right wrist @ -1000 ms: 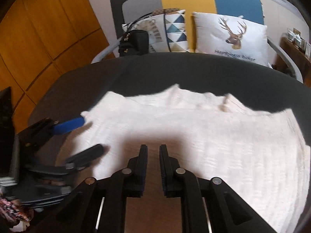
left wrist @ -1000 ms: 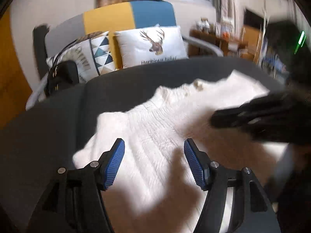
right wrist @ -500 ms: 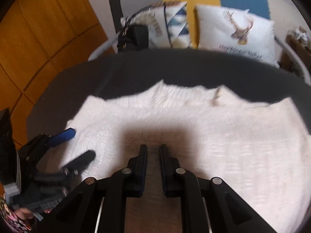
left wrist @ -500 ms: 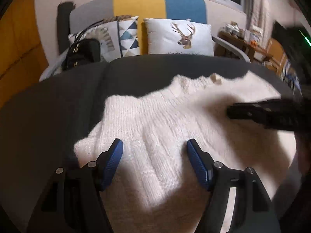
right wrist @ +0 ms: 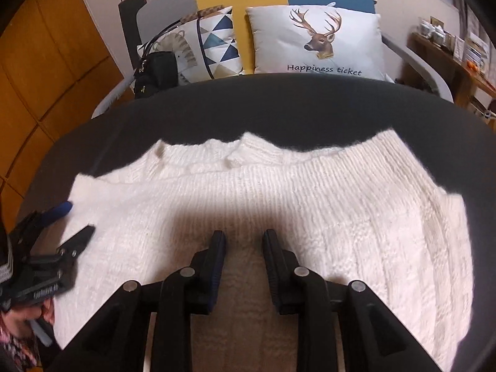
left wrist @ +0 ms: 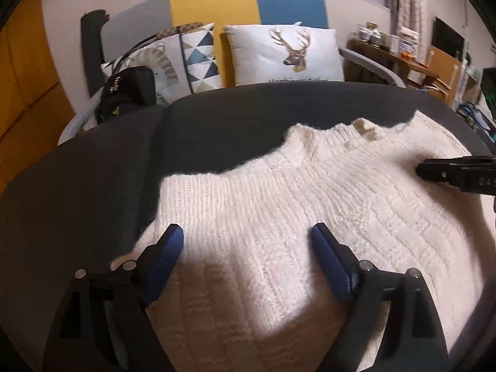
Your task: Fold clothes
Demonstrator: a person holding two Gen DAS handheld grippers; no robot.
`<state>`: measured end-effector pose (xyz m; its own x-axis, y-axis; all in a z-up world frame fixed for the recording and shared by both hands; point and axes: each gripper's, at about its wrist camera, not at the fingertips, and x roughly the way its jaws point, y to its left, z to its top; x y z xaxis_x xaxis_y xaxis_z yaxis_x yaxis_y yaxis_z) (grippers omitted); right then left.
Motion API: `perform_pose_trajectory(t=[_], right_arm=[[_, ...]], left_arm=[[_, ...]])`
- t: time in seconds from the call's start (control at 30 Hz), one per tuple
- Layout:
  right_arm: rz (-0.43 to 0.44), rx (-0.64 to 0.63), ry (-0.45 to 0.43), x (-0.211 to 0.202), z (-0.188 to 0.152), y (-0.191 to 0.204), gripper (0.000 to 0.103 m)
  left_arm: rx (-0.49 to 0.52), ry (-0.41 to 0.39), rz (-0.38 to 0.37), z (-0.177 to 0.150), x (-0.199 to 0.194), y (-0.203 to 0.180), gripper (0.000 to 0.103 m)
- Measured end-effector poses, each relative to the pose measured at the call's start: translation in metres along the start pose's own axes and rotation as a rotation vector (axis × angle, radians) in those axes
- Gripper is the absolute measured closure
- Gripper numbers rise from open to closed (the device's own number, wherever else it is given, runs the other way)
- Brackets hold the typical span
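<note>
A white knitted sweater [left wrist: 310,204] lies spread flat on a dark grey surface [left wrist: 93,167], neckline toward the far side; it also shows in the right wrist view [right wrist: 310,198]. My left gripper [left wrist: 246,241] is open and empty, low over the sweater's left part. It shows at the left edge of the right wrist view [right wrist: 77,220]. My right gripper [right wrist: 243,241] is open with a narrow gap and holds nothing, just above the sweater's middle. Its finger [left wrist: 449,170] shows at the right edge of the left wrist view.
Behind the dark surface [right wrist: 279,105] is a sofa with a deer cushion [right wrist: 316,43], a patterned cushion [right wrist: 210,46] and a black bag [right wrist: 155,74]. A cluttered wooden desk [left wrist: 403,59] stands at the far right. Orange wood panels [right wrist: 46,62] line the left wall.
My right gripper's jaws have parted from nearly shut to a narrow open gap. Both grippers have moved lower and closer to the sweater. My left gripper stays wide open.
</note>
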<state>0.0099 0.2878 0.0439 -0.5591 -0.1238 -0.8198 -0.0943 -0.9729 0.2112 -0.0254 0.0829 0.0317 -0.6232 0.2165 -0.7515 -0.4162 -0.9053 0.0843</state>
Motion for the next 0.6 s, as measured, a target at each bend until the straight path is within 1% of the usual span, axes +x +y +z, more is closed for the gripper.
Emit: perform_pose_trajectory(t=[0.1, 0.17, 0.2, 0.3, 0.33, 0.4, 0.5, 0.57, 0.6], right_arm=[[0.005, -0.014, -0.006, -0.015, -0.021, 0.006, 0.078], [-0.003, -0.011, -0.013, -0.027, -0.025, 0.014, 0.078], [0.02, 0.003, -0.031, -0.033, -0.024, 0.015, 0.077], [0.192, -0.008, -0.011, -0.038, -0.025, 0.027, 0.077], [0.203, -0.033, 0.039, -0.03, -0.022, 0.034, 0.077], [0.135, -0.082, 0.085, -0.013, -0.015, 0.042, 0.077], [0.094, -0.128, 0.077, -0.003, -0.001, 0.05, 0.077], [0.054, -0.139, 0.056, -0.01, -0.001, 0.055, 0.077], [0.034, -0.145, 0.045, -0.013, -0.001, 0.057, 0.077]], left_arm=[[0.066, 0.019, 0.003, -0.001, -0.008, 0.001, 0.015], [0.032, 0.038, 0.018, 0.006, -0.019, -0.001, 0.016], [0.009, 0.023, 0.015, 0.01, -0.026, -0.003, 0.016], [0.013, -0.056, -0.016, 0.019, -0.043, -0.022, 0.016], [0.053, -0.061, 0.007, 0.022, -0.039, -0.033, 0.016], [0.148, -0.032, 0.082, 0.024, -0.021, -0.053, 0.016], [0.203, 0.009, 0.169, 0.019, 0.006, -0.067, 0.015], [0.151, -0.03, 0.171, 0.014, 0.005, -0.061, 0.012], [0.132, -0.026, 0.159, 0.013, 0.003, -0.058, 0.012]])
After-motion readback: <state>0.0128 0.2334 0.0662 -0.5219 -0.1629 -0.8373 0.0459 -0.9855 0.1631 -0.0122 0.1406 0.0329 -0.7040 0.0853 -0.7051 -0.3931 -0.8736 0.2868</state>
